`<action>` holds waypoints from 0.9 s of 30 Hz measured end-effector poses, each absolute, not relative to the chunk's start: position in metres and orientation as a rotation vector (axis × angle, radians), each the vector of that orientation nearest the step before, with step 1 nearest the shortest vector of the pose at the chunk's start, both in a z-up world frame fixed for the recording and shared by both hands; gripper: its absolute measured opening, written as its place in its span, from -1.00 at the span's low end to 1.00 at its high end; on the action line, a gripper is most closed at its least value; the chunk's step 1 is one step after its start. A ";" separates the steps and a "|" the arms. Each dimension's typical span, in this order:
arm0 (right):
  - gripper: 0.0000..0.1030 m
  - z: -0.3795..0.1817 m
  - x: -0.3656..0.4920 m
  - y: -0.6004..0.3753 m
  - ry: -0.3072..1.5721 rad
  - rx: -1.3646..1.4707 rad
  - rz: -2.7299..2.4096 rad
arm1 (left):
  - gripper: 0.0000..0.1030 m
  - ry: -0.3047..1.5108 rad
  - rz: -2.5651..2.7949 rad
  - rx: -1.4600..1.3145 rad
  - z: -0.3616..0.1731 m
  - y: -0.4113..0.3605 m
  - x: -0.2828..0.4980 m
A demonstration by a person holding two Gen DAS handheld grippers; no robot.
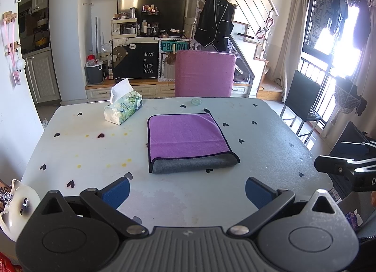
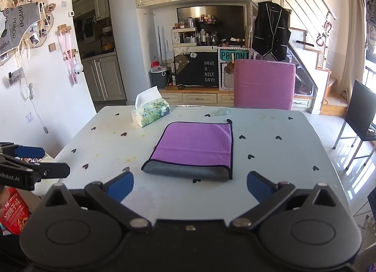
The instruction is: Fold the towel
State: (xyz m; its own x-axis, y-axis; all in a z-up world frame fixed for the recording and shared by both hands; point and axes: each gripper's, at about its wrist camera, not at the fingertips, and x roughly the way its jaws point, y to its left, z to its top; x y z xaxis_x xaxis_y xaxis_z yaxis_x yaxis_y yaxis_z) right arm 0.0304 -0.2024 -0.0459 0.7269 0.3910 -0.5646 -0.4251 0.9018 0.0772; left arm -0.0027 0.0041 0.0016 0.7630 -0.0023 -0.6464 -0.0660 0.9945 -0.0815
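Note:
A purple towel point(image 1: 188, 138) with a dark hem and a grey underside lies folded flat on the middle of the table; it also shows in the right wrist view point(image 2: 195, 145). Its grey folded edge faces me. My left gripper point(image 1: 186, 192) is open and empty, held back from the towel's near edge. My right gripper point(image 2: 190, 187) is open and empty too, just short of the grey edge. Each gripper shows from the side in the other's view, the right one point(image 1: 347, 166) at the far right and the left one point(image 2: 30, 166) at the far left.
A tissue pack point(image 1: 123, 109) stands at the table's far left. A small clear lid point(image 1: 197, 101) lies near the far edge, in front of a pink chair point(image 1: 204, 73). A white cat-shaped jar point(image 1: 16, 203) sits off the near left corner. A black chair point(image 2: 362, 116) stands to the right.

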 end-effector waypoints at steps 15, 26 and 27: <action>0.99 -0.047 0.039 -0.205 0.603 -0.061 0.449 | 1.00 0.683 0.078 -0.082 -0.001 0.005 0.009; 0.99 -0.048 0.070 -0.208 0.620 -0.042 0.441 | 1.00 0.697 0.086 -0.088 -0.011 0.010 0.039; 0.99 -0.048 0.073 -0.208 0.623 -0.042 0.440 | 1.00 0.698 0.088 -0.088 -0.012 0.010 0.041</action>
